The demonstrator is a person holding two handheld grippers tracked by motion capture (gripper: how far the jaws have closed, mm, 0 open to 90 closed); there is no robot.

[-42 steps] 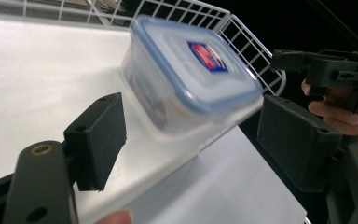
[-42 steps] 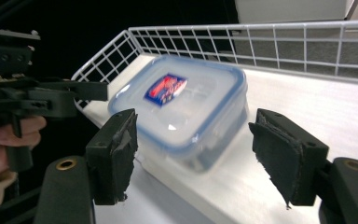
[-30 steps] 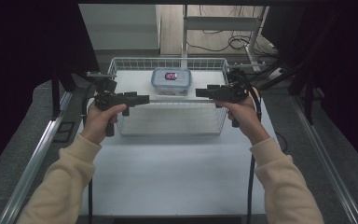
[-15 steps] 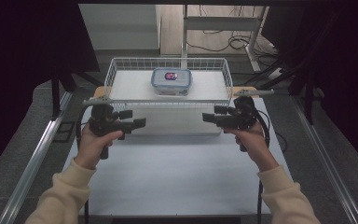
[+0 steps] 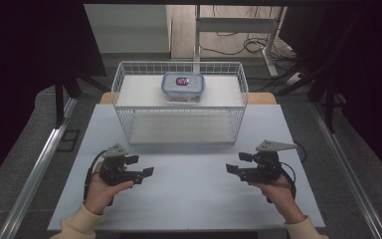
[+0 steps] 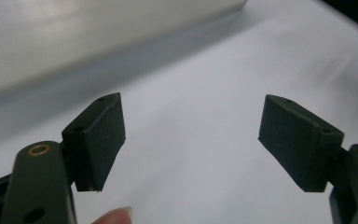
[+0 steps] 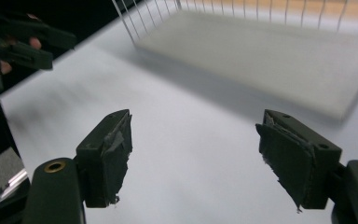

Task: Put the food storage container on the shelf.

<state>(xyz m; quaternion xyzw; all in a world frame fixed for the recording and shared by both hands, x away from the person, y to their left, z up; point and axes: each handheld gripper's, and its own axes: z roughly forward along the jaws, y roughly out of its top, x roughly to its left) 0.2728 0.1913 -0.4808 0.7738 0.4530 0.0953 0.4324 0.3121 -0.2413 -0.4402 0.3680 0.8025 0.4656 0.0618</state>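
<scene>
Nearest to the person, the 2 hands rest low over the front part of the pale white table top (image 5: 194,199), each one holding a black hand-held gripper. The left gripper (image 5: 148,172) points toward the middle of the table, and in the left gripper view its 2 dark pads (image 6: 100,140) stand wide apart with only bare table between them. The right gripper (image 5: 229,168) points toward the middle from the other side. Its jaws have just been opening a little more, and in the right gripper view the 2 worn pads (image 7: 114,149) are wide apart with nothing between them. So both grippers are open and empty, well apart from each other.

Farther back stands the white wire basket with a flat white floor (image 5: 179,132), at the far half of the table. Inside it, near the back wall and about in the middle, lies the small clear plastic box with a blue lid and a red label (image 5: 182,85). It sits flat and nothing touches it.

I judge that the step in hand is to reach for this box. To do it well, a gripper should rise first above the basket rim, then come down from above, not from the side through the wires. The jaws should stay wide and take the box across its narrow side, with the pads below the lid edge, so the lid is not pulled off.
</scene>
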